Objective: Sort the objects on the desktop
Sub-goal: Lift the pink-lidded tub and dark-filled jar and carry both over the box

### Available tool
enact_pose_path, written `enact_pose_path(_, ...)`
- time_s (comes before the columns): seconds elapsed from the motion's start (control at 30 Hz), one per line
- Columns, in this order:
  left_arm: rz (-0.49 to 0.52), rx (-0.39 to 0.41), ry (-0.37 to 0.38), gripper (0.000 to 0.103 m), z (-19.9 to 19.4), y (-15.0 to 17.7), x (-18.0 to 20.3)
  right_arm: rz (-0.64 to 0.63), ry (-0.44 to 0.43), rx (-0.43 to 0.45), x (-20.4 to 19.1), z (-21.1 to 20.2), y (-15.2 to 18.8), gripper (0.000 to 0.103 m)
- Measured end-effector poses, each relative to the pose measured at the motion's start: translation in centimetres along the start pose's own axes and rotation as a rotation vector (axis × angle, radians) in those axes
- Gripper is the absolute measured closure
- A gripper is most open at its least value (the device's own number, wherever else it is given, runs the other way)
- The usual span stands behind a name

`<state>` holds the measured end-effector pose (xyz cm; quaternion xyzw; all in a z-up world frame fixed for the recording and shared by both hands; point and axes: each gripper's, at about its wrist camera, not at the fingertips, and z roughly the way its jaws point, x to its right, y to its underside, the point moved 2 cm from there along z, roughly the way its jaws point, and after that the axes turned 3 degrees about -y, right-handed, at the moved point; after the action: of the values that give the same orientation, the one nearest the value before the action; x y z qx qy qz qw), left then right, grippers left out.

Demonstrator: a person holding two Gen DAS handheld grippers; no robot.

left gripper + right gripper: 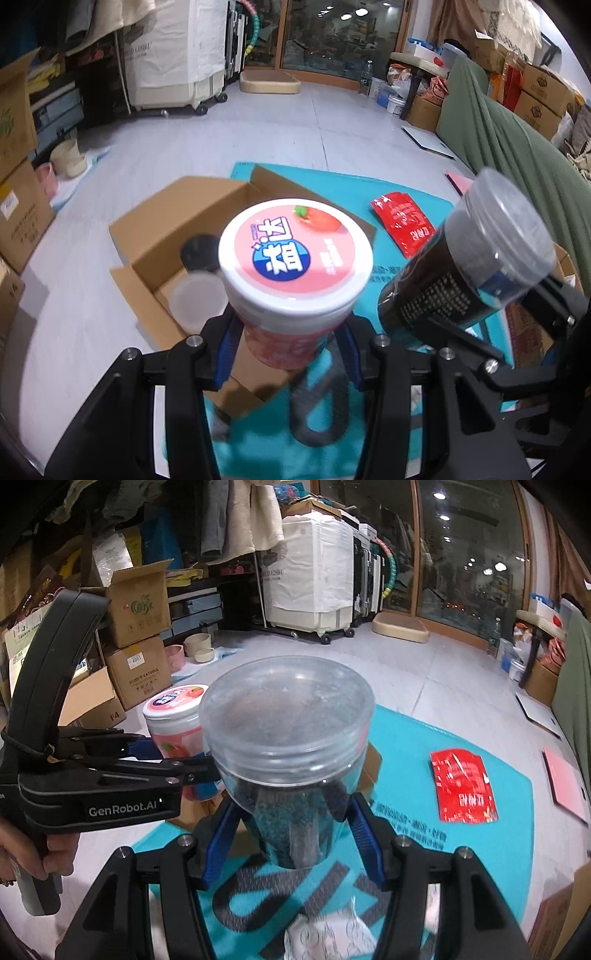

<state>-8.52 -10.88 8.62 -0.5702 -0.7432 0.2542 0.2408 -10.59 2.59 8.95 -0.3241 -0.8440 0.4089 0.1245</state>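
Observation:
My left gripper is shut on a pink tub with a white lid, held upright in the air over an open cardboard box. Inside that box lie a black lid and a translucent lid. My right gripper is shut on a clear jar of dark grains, lifted above the teal mat. In the left wrist view the jar hangs tilted at the right. The pink tub and left gripper show at the left of the right wrist view.
A red packet lies flat on the teal mat. A pink card rests off the mat's right edge. White crumpled wrapping lies near the mat's front. Stacked cartons stand at the left; a person's hand grips the left gripper's handle.

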Motion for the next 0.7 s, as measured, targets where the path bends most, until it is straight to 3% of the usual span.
enact_pose_path(0.47, -0.077, -0.014, 0.017, 0.058, 7.3, -6.6, -6.1, -0.056, 0.003, 0.038, 0.8, 7.2, -8.3, 0.042)
enact_pose_path(0.7, -0.080, -0.009, 0.047, 0.058, 11.3, -8.6, -7.3, -0.067, 0.022, 0.020, 1.5, 12.5, -10.2, 0.042)
